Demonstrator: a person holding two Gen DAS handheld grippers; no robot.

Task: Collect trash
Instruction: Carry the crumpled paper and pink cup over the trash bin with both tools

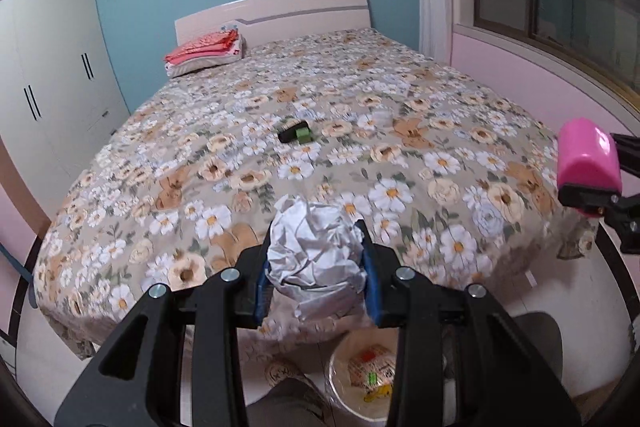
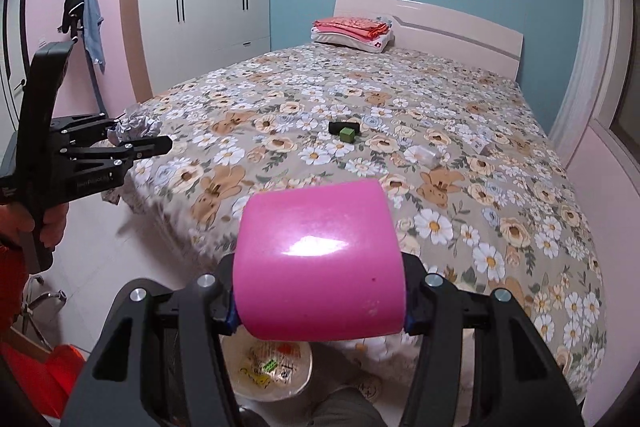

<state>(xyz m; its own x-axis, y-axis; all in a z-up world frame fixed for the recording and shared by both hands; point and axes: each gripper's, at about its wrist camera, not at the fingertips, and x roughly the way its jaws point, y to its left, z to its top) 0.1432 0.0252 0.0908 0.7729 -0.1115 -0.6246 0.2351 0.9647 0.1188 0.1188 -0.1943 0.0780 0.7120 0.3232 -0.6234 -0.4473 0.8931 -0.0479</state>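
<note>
My left gripper (image 1: 316, 263) is shut on a crumpled ball of white paper (image 1: 316, 251), held above the foot of the bed; from the right wrist view the same gripper (image 2: 148, 141) and paper ball (image 2: 134, 127) show at the left. My right gripper (image 2: 320, 291) is shut on a pink cylinder (image 2: 320, 263), also seen at the right edge of the left wrist view as the pink cylinder (image 1: 586, 157). Below both grippers a white bin (image 1: 360, 383) with wrappers inside stands on the floor; it appears as the bin (image 2: 272, 367) too. A black and green object (image 1: 295, 133) lies mid-bed.
The floral bedspread (image 1: 360, 107) covers a large bed with folded pink cloth (image 1: 204, 51) at the headboard. A small clear packet (image 2: 426, 155) and a white scrap (image 2: 482, 147) lie on the bed's right side. A white wardrobe (image 2: 200, 7) stands left. A person's hand (image 2: 44, 223) holds the left gripper.
</note>
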